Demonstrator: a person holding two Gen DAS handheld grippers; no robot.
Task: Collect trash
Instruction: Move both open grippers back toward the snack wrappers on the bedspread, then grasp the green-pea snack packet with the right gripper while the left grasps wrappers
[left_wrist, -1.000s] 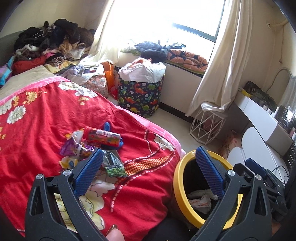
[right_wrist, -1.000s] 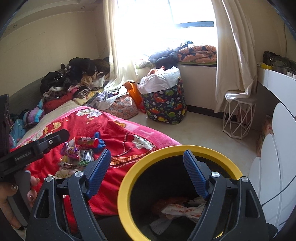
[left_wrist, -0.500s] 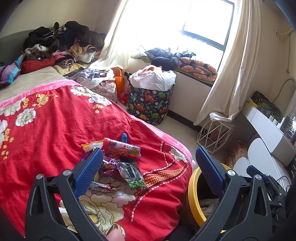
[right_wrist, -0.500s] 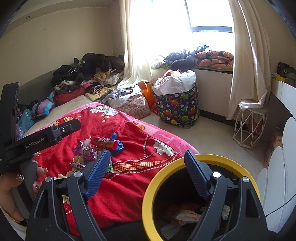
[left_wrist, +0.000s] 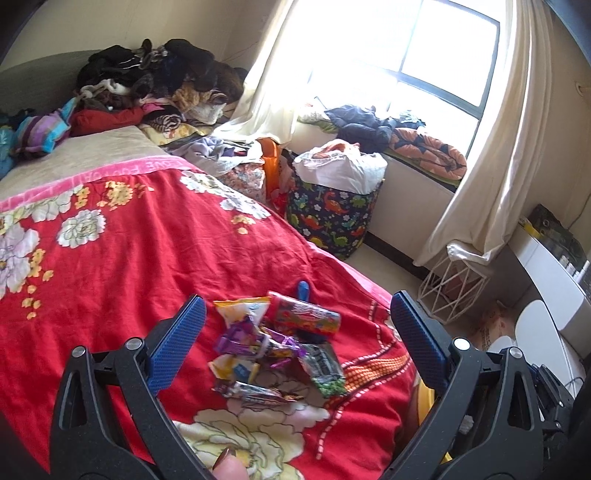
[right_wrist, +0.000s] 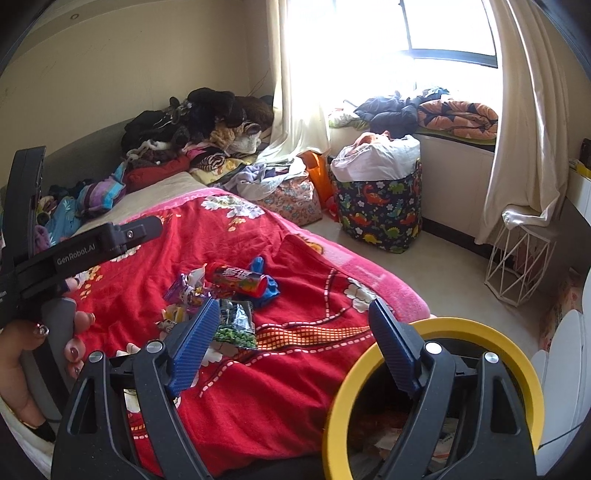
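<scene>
Through the left wrist camera, I see my left gripper (left_wrist: 295, 332) spread wide and holding nothing, its blue pads framing a heap of snack wrappers (left_wrist: 277, 347) on the red floral blanket (left_wrist: 110, 251). At twelve o'clock of the heap lies a red candy tube (left_wrist: 304, 318), with a blue scrap (left_wrist: 303, 289) poking out behind it; at four o'clock sits a green pea packet (left_wrist: 325, 369), and at seven o'clock a flat foil wrapper (left_wrist: 255, 393). A dinosaur-print basket (left_wrist: 332, 218) stands on the floor at one o'clock.

From the right wrist camera, my right gripper (right_wrist: 295, 343) is equally wide and empty. Its right pad hangs over the yellow-rimmed bin (right_wrist: 480, 336) at five o'clock, just beside the bed edge, with crumpled litter inside. The same heap shows at ten o'clock.

I judge the step in hand to be picking one wrapper with the left gripper. I would aim at the pea packet, which lies on the bin side of the heap, lower one pad on either side, and pinch the film only, not the blanket folds. Thin foil may slip, so I would close fully before lifting.
</scene>
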